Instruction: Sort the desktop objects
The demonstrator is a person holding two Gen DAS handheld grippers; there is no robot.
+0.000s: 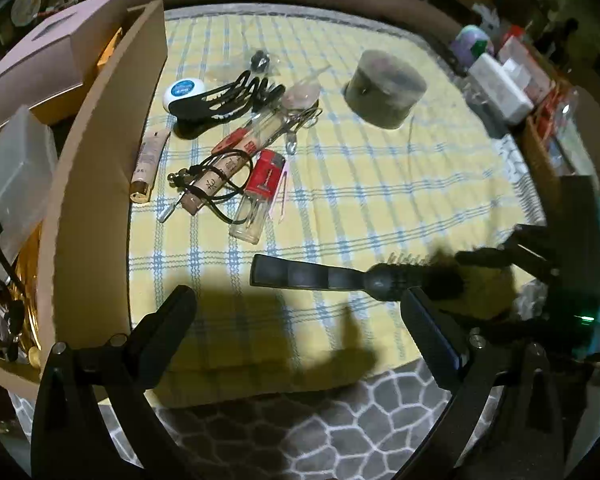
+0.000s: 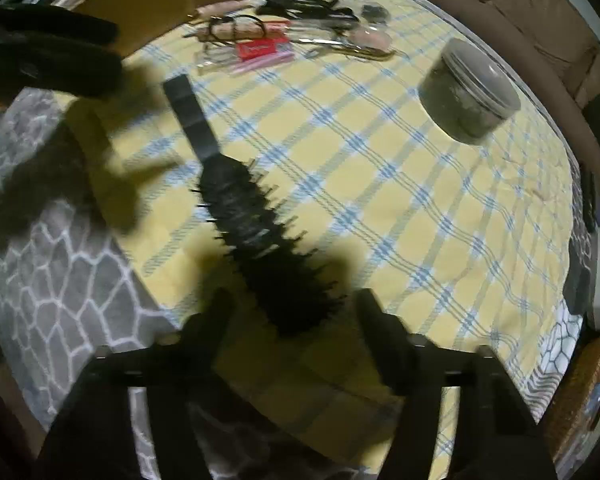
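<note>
While the left tool [image 1: 296, 320] stands released, the right tool [image 2: 294, 312] straddles the round hairbrush [image 2: 252, 216], grip unclear.

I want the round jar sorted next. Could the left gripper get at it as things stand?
Probably yes: the left gripper is open and empty, and the round jar stands alone on the checked cloth, though the hairbrush lies between.

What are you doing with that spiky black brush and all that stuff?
A person is sorting things on a yellow checked cloth. The right hand-held gripper is over the bristle end of a black hairbrush, fingers either side; whether it grips is unclear. The left hand-held gripper is wide open and empty. A pile of small items waits beside a cardboard box.
</note>
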